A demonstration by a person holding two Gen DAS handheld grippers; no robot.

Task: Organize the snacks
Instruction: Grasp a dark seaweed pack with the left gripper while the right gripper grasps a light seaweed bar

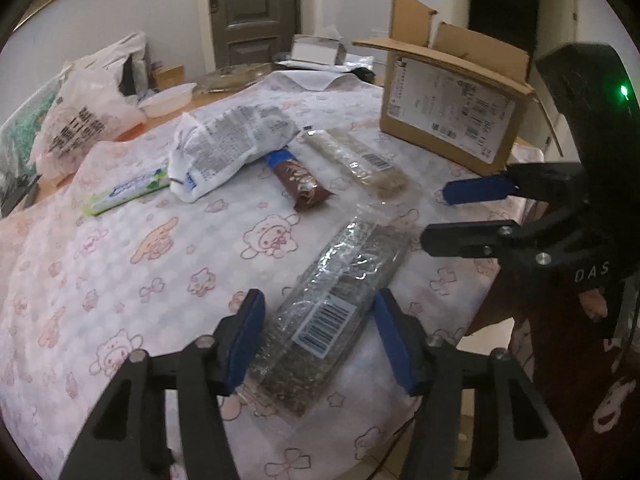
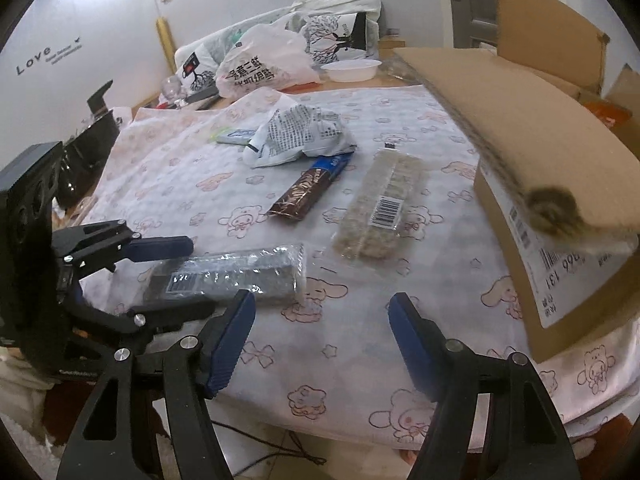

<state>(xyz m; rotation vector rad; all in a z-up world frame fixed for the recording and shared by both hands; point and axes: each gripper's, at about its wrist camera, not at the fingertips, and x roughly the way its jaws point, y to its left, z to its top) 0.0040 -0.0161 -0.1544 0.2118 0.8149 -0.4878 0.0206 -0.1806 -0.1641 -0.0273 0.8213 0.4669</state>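
Note:
A clear-wrapped dark snack bar pack (image 1: 340, 280) (image 2: 240, 276) lies on the cartoon-print cloth (image 1: 160, 260). My left gripper (image 1: 320, 336) (image 2: 172, 278) straddles its barcode end, blue pads close beside both edges without visibly pressing. My right gripper (image 2: 322, 340) (image 1: 472, 216) is open over bare cloth near the table's front edge, with nothing between its fingers. Farther back lie a brown chocolate bar (image 1: 302, 184) (image 2: 308, 192), a pale grain bar pack (image 1: 360, 160) (image 2: 380, 208), a crumpled white bag (image 1: 228, 144) (image 2: 300, 140) and a green-and-white pack (image 1: 124, 192) (image 2: 236, 134).
An open cardboard box (image 1: 448, 120) (image 2: 560, 280) stands at the right, one flap jutting over the cloth. A printed plastic shopping bag (image 1: 80, 128) (image 2: 260, 64) and a white bowl (image 1: 168, 100) (image 2: 352, 70) sit at the back left. The table edge drops off in front.

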